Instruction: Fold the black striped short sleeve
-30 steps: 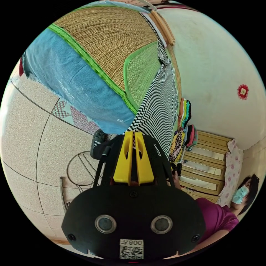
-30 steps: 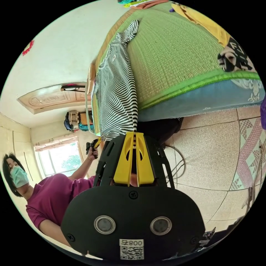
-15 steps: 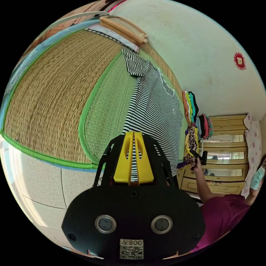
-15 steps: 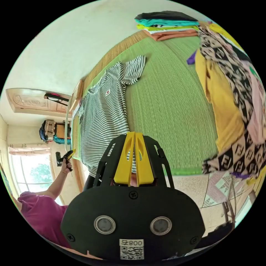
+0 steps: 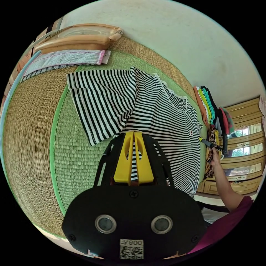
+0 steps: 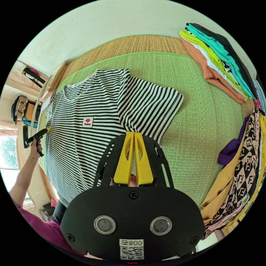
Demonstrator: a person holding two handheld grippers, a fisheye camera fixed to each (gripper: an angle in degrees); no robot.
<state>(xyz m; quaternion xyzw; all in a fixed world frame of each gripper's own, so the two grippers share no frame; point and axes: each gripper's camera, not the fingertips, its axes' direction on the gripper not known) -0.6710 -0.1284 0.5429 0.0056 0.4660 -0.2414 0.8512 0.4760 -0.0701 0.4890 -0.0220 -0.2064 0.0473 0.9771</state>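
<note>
The black striped short sleeve (image 6: 91, 116) lay face up on the green mat (image 6: 194, 124) of the bed, collar toward the far wall. The left claw (image 5: 134, 133) was clenched on the fabric just under one sleeve (image 5: 102, 99), and the right claw (image 6: 134, 133) was clenched the same way under the other sleeve (image 6: 149, 108). Pinching both sides at once probably kept the body taut and flat for the first fold. Folded clothes (image 6: 221, 61) were stacked at the far right.
</note>
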